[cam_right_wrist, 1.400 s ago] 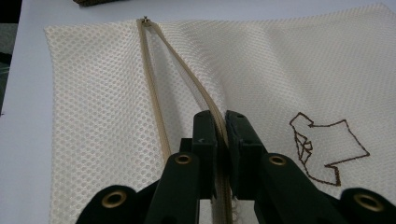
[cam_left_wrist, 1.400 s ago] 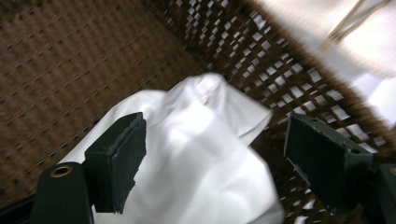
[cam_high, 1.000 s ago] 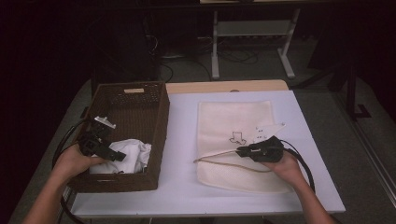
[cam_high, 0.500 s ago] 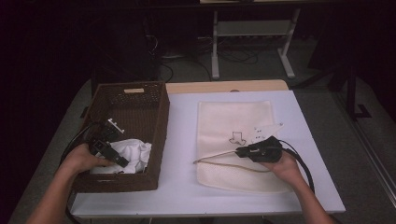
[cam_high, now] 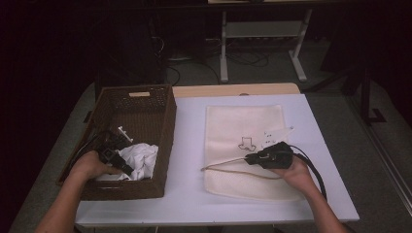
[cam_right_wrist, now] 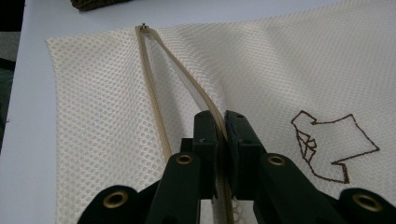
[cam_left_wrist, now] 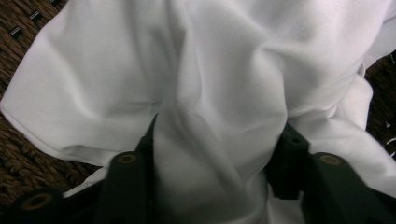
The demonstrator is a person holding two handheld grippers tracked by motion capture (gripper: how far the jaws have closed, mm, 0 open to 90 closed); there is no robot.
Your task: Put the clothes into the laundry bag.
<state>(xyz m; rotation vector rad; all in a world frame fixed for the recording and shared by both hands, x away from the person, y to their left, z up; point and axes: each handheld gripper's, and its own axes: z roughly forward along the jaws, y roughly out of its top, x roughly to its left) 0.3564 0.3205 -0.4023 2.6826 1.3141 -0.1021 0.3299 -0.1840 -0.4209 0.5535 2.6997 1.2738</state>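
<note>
A crumpled white cloth lies in the near end of a dark wicker basket. My left gripper reaches down into it. Its jaws have just been closing, and a thick fold of the cloth is bunched between them, pressed on both sides by my left gripper. To the right, a cream mesh bag lies flat on the table. My right gripper is shut on the upper zipper edge of the bag, lifting it so the mouth gapes; the right gripper holds still.
The white table has bare room between basket and bag. A small white item lies farther back in the basket. The bag bears a brown stitched mark and a white tag. A metal stand is beyond the table.
My left hand has sunk lower in the basket toward its near end, and the gripper now sits on the white cloth. The right hand and the bag have not moved.
</note>
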